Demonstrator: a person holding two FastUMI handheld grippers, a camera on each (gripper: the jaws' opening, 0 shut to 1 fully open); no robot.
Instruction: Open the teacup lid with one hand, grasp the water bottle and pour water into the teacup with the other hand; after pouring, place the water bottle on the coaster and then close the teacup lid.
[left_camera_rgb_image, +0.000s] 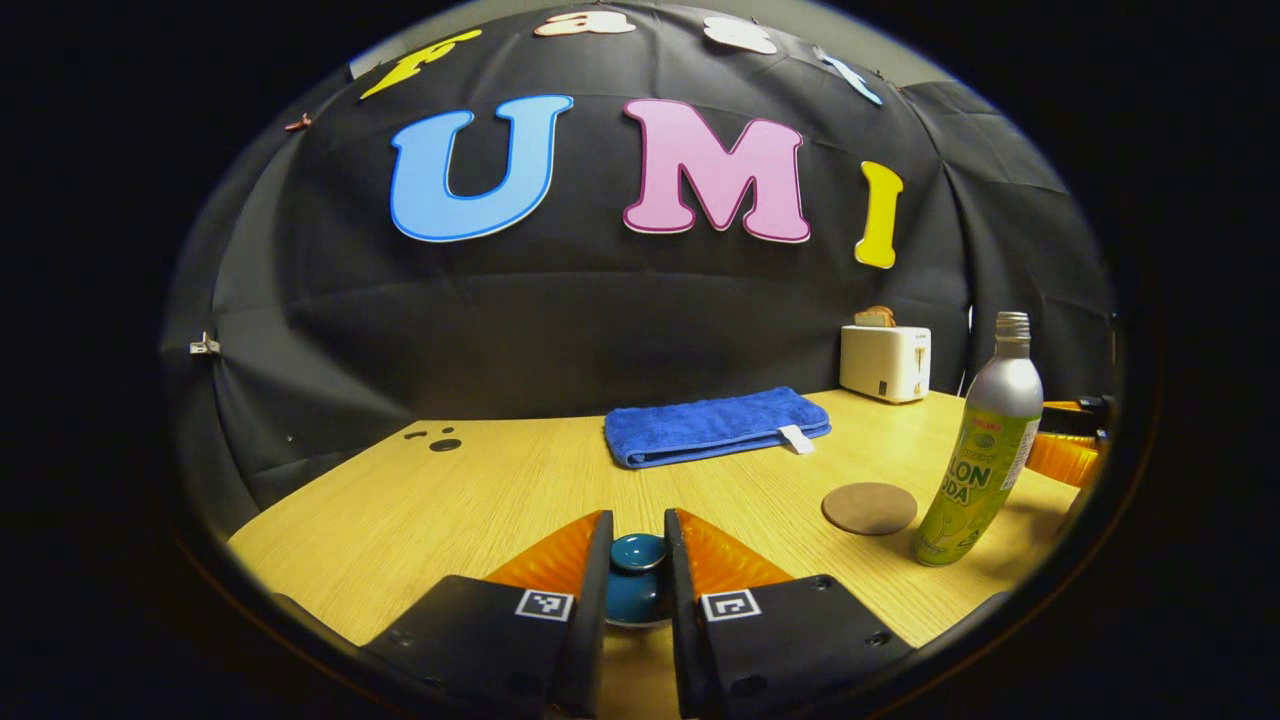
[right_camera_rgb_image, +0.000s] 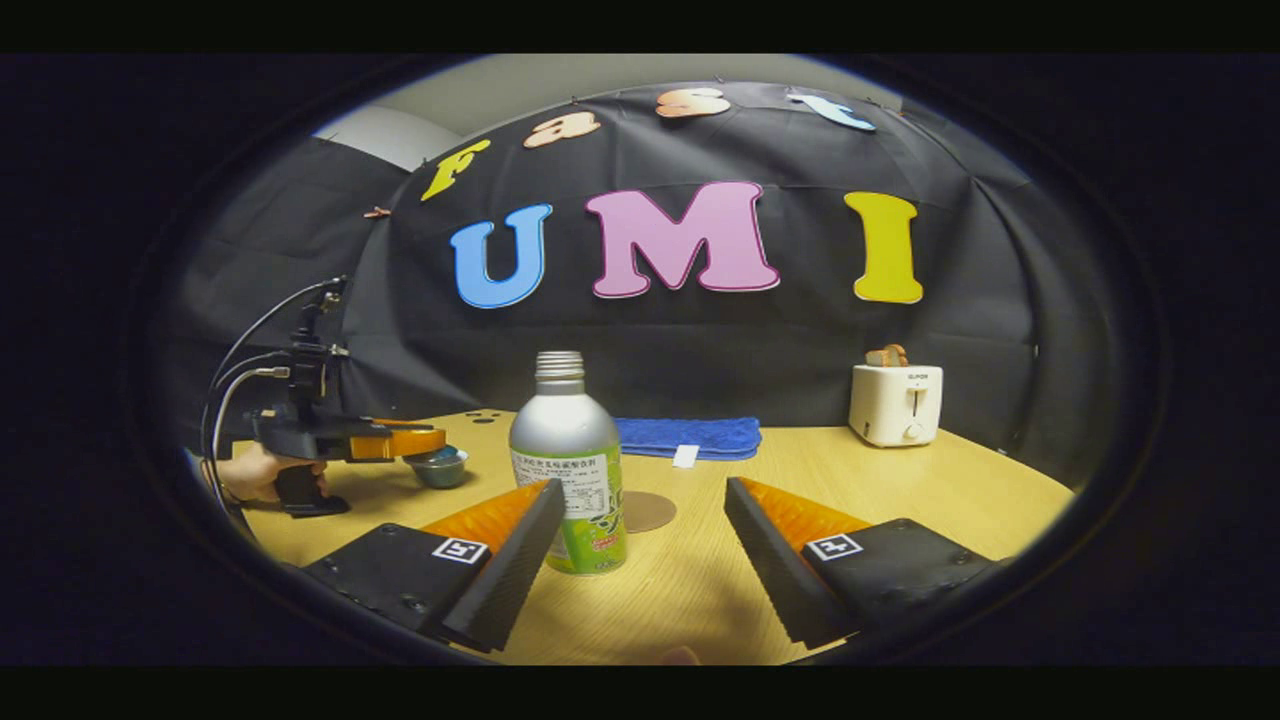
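Here the left hand-held gripper (left_camera_rgb_image: 638, 545) stands with its fingers close on either side of the teacup lid (left_camera_rgb_image: 638, 551), a glossy dark teal knob over the teacup (right_camera_rgb_image: 440, 467); whether both fingers actually press it I cannot tell. Further right on the desk (left_camera_rgb_image: 420, 520) lies the round brown coaster (left_camera_rgb_image: 869, 508), and just beside it the water bottle (right_camera_rgb_image: 570, 470) stands upright, silver-shouldered, uncapped, green-labelled. The right hand-held gripper (right_camera_rgb_image: 640, 520) is spread wide apart, the bottle close by its left finger, near the desk's front edge.
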